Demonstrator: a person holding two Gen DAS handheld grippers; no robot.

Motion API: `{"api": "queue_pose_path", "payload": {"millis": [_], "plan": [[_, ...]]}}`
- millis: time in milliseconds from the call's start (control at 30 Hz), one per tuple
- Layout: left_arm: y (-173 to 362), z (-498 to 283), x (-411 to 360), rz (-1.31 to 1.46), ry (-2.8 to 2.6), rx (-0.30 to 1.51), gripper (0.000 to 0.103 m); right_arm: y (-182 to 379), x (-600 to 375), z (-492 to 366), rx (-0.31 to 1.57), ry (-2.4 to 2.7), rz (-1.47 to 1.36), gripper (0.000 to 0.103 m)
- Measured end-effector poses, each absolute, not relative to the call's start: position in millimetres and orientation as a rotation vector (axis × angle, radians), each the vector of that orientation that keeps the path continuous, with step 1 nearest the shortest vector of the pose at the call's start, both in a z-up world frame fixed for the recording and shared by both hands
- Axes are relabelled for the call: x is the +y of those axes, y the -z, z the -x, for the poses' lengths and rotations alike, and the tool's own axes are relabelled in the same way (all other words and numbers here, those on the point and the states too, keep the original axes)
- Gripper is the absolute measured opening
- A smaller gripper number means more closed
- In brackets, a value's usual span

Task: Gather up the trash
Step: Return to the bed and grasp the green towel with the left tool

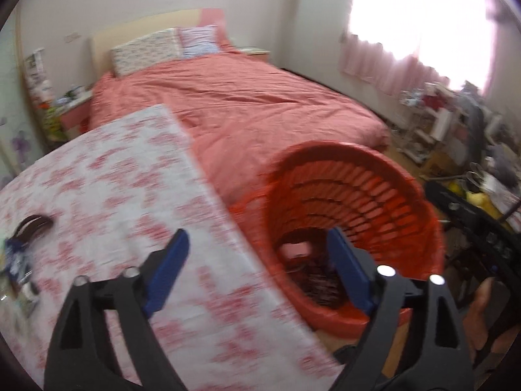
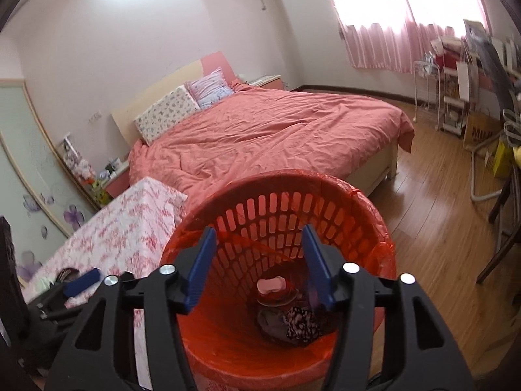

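A bed (image 2: 276,130) under a salmon cover fills the room; beside it, a table (image 2: 123,228) in floral cloth. The red slatted bin (image 2: 368,228) stands on the floor against the table, trash (image 2: 293,319) at its bottom. Over its mouth the right gripper (image 2: 257,260) gapes empty — the left gripper (image 1: 257,270), wide and empty, straddles table edge and bin.

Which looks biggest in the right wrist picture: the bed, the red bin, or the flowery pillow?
1. Bed
2. Red bin, almost as big, but it is nearest the camera, so unsure
3. Flowery pillow, clearly smallest
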State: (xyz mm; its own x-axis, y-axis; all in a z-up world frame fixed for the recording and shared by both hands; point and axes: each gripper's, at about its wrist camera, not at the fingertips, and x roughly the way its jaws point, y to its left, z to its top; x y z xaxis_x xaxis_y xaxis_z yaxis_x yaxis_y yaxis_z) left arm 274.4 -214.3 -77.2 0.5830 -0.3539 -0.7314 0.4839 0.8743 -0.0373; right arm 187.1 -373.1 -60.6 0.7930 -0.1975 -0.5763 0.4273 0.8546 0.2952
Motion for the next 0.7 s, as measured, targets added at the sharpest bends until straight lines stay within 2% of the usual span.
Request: {"api": "queue_pose_path", "payload": {"millis": [100,300,700], "plan": [[75.6,-275.9,-180.7,-0.157,0.394,0.812,0.099,57.0,-356.1,-188.1,0.571,0.331,-0.369,0.069],[71.4,-270.6,-102.5,-0.108,0.231,0.813,0.099,55.8,-312.6,-195.6,0.605,0.269,-0.267,0.078],[64.5,-272.8,80.1,-0.003,-0.069,0.784,0.098,66.1,-212.7,-217.2,0.691,0.079,-0.162,0.08]]}}
